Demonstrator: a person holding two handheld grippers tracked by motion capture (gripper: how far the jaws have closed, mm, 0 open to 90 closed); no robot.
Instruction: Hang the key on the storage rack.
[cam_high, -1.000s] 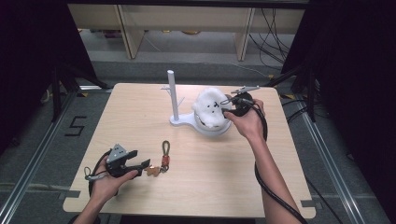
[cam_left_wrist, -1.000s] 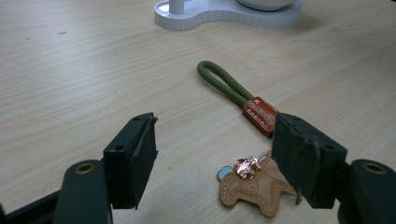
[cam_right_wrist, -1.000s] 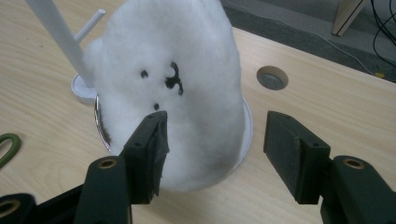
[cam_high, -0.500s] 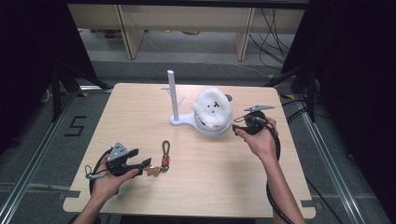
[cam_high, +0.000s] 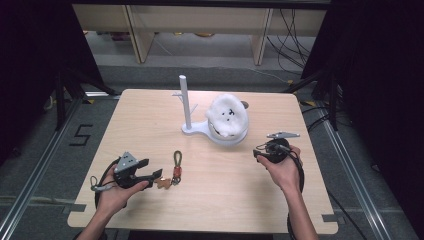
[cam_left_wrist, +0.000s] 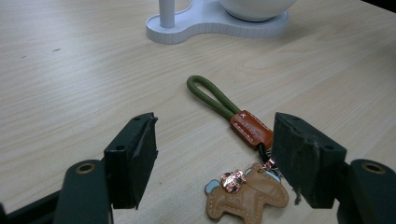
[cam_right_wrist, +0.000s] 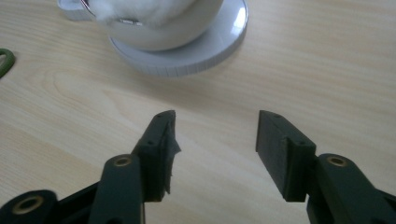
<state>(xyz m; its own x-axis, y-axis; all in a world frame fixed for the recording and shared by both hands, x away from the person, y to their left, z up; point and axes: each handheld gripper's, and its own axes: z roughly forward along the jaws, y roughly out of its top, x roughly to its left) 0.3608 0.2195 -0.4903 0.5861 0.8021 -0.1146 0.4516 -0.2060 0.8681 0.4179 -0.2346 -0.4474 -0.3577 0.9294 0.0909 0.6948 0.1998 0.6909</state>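
Observation:
A keychain (cam_high: 176, 167) with an olive cord loop, an orange tag (cam_left_wrist: 247, 128) and a tan horse charm (cam_left_wrist: 245, 196) lies flat on the table. My left gripper (cam_high: 152, 170) rests beside it, open. In the left gripper view (cam_left_wrist: 215, 126) the tag and charm lie between the jaws, untouched. A white fluffy plush (cam_high: 227, 115) sits in the bowl (cam_right_wrist: 163, 32) of a white stand (cam_high: 192, 131) with an upright post (cam_high: 184, 100). My right gripper (cam_high: 260, 150) hovers low, near and to the right of the bowl. Its jaws (cam_right_wrist: 217, 119) have just been closing but stand apart over bare wood.
The wooden table (cam_high: 150, 115) has edges on all sides, with dark floor and metal rails around it. The stand's round base (cam_right_wrist: 187, 56) lies just ahead of my right gripper. The cord loop's edge (cam_right_wrist: 4, 60) shows at the far left of the right gripper view.
My right hand has drawn back from the plush in the bowl, toward the near right, and sunk lower. The plush stays in the bowl. The left hand has kept still.

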